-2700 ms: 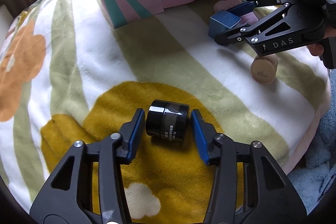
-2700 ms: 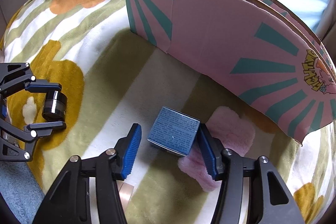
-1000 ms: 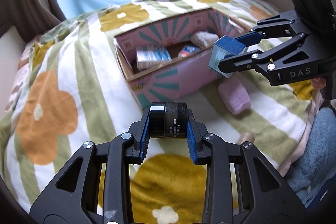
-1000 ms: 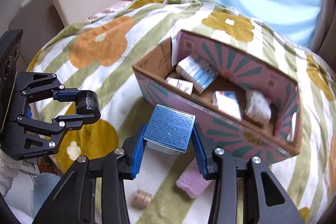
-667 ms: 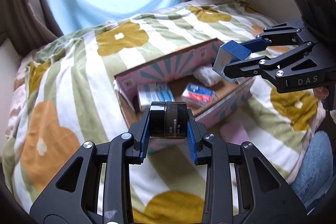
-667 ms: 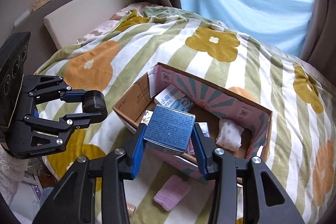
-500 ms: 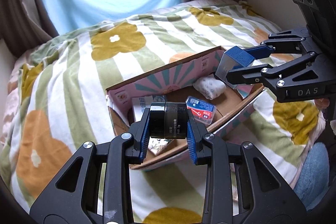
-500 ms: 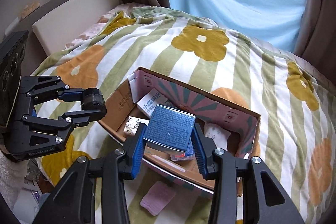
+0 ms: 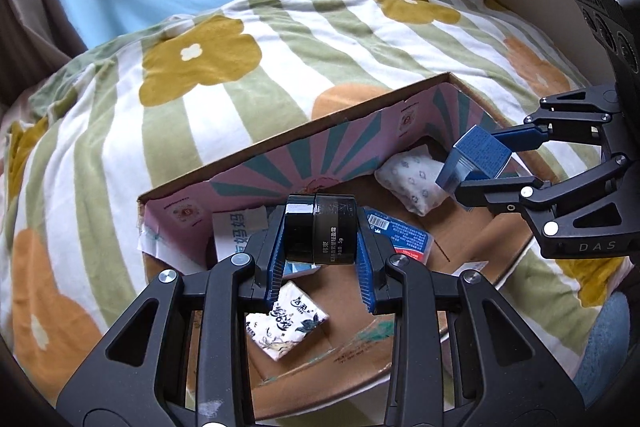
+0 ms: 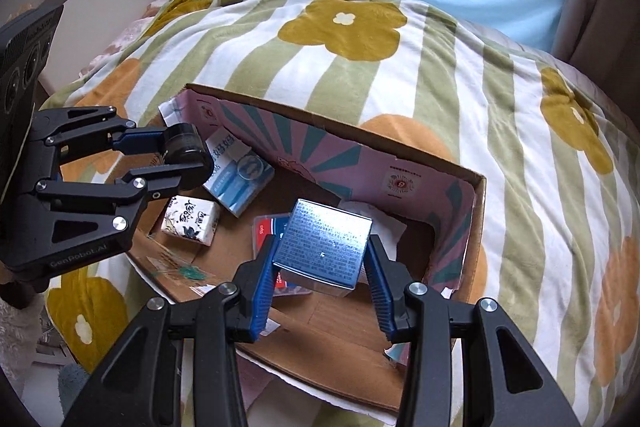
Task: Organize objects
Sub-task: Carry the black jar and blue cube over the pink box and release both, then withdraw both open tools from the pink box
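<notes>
You brought both loads over the open box.

Your left gripper (image 9: 320,259), clamped on the glossy black round jar (image 9: 320,229), and your right gripper (image 10: 322,291), clamped on the shiny blue square carton (image 10: 324,243), had travelled from the fleecy flowered blanket (image 9: 200,99) to hang above the pink-lined cardboard box (image 10: 460,195). That left, as I judged it, only lowering and release. Below lay soft tissue packs (image 9: 286,323), a flat blue packet (image 9: 404,237) and bare corrugated floor.
</notes>
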Demonstrator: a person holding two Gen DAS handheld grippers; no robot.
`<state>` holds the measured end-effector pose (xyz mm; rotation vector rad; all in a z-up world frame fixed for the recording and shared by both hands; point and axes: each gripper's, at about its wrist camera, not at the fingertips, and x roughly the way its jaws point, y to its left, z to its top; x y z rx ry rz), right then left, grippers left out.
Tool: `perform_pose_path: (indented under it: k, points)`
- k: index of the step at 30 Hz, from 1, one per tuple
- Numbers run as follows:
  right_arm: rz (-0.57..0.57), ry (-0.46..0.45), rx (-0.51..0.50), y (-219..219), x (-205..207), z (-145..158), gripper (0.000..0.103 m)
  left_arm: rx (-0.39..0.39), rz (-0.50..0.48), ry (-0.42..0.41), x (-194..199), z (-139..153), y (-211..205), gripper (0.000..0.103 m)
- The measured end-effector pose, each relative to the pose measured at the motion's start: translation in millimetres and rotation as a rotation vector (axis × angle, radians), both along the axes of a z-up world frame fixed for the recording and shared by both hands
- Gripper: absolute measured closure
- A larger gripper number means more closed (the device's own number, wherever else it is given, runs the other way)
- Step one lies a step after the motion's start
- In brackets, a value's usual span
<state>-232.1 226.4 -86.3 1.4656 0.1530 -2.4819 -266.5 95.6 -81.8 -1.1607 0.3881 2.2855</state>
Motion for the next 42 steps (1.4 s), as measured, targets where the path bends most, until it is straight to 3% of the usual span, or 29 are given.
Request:
perform_pose_path:
  k: [6, 15, 17, 18, 19, 20, 21, 33, 42]
  points:
    - [-0.026, -0.043, -0.013, 11, -5, -17, 0.064, -0.013, 0.035, -0.059, -17, -18, 4, 0.075]
    - [-0.026, -0.088, -0.04, 15, -4, -28, 0.064, -0.032, 0.076, -0.084, -28, -27, 6, 0.075]
    - [-0.031, -0.116, -0.051, 15, -6, -31, 0.062, -0.046, 0.096, -0.101, -30, -27, 6, 0.074]
    - [-0.033, -0.119, -0.053, 14, -5, -31, 0.055, -0.056, 0.106, -0.105, -31, -26, 6, 0.071]
    - [-0.039, -0.118, -0.046, 14, -5, -30, 0.038, -0.058, 0.106, -0.104, -31, -25, 6, 0.057]
    - [-0.051, -0.113, -0.035, 15, -5, -29, 0.028, -0.058, 0.107, -0.097, -30, -23, 5, 0.041]
    - [-0.061, -0.107, -0.029, 15, -4, -28, 0.018, -0.06, 0.114, -0.083, -28, -21, 4, 0.0]
    - [-0.088, -0.099, -0.048, 18, 12, -20, 0.018, -0.025, 0.167, -0.042, -7, -2, -19, 0.0]
    - [-0.092, -0.061, -0.069, 12, 36, 7, 0.018, 0.016, 0.196, 0.027, 28, 29, -38, 0.0]
